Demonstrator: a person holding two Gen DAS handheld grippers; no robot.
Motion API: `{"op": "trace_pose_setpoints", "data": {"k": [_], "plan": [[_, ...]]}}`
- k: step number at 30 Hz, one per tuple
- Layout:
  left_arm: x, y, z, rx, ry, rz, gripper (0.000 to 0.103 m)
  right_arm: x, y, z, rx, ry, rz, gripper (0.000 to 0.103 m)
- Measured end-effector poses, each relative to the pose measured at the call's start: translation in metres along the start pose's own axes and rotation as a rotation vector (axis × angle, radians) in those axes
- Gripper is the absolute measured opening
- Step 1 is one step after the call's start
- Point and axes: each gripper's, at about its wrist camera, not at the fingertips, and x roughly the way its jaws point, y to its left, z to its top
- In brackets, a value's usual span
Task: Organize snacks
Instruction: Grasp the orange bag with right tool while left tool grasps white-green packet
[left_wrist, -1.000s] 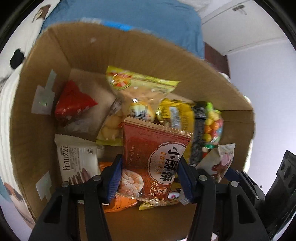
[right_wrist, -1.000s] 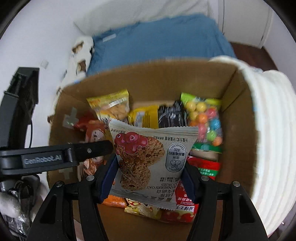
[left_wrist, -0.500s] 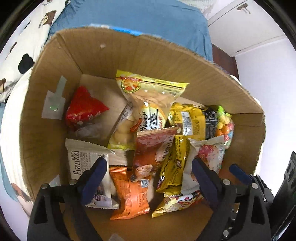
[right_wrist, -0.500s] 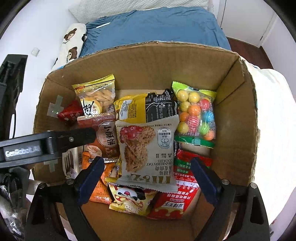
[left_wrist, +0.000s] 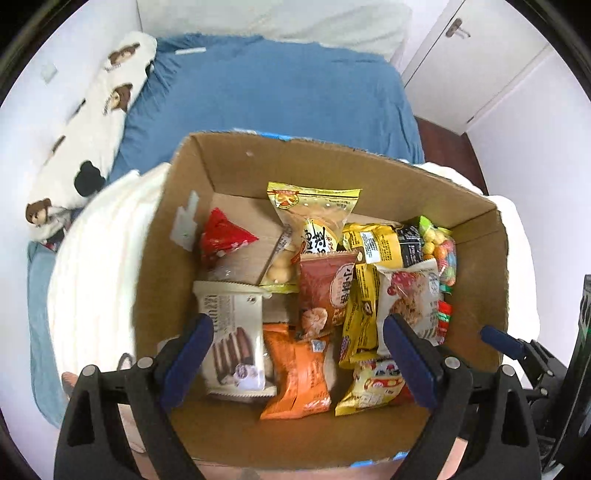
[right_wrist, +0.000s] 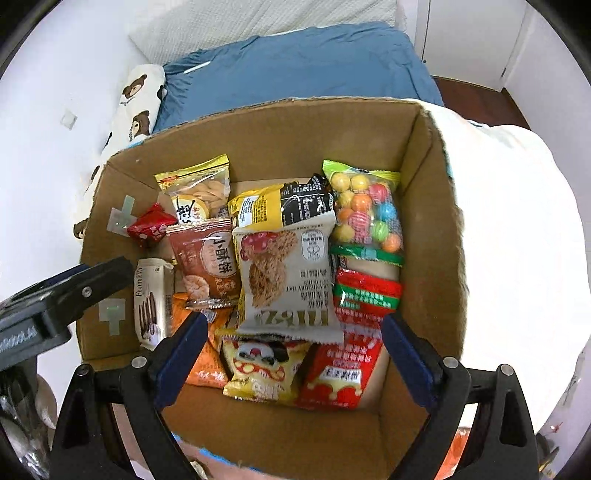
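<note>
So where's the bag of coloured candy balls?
In the right wrist view, the candy bag stands in the cardboard box, at its far right corner, beside the yellow-black packet.

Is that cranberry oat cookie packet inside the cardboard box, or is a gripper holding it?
Inside. The cranberry oat cookie packet lies on other snacks in the cardboard box; the right gripper hangs open above, touching nothing.

A bed with a blue sheet (left_wrist: 280, 96) fills the middle of the room. Along the bed's left edge lies a white pillow printed with bears (left_wrist: 96, 122), against a white wall (right_wrist: 55, 74). At the bed's far end sits a pale pillow (right_wrist: 258, 22). Right of the bed, dark, possibly wooden floor (right_wrist: 476, 92) meets white cabinet doors (left_wrist: 469, 62).
</note>
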Motion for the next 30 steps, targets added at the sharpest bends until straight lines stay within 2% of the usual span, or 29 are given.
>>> {"op": "trace_pose_setpoints", "data": {"k": [6,9,17,30], "plan": [[-0.028,0.005,-0.021,0.035,-0.089,0.029,0.094,-0.025,0.01,-0.026,-0.008,-0.063,-0.006,0.097],[-0.043,0.006,-0.045,0.043,-0.141,0.04,0.094,-0.035,0.016,-0.043,-0.022,-0.09,-0.015,0.097],[-0.076,0.01,-0.09,0.053,-0.218,0.064,0.094,-0.068,0.03,-0.086,-0.043,-0.179,-0.025,0.097],[-0.13,-0.004,-0.165,0.101,-0.373,0.116,0.094,-0.131,0.039,-0.157,-0.05,-0.335,-0.03,0.097]]}}
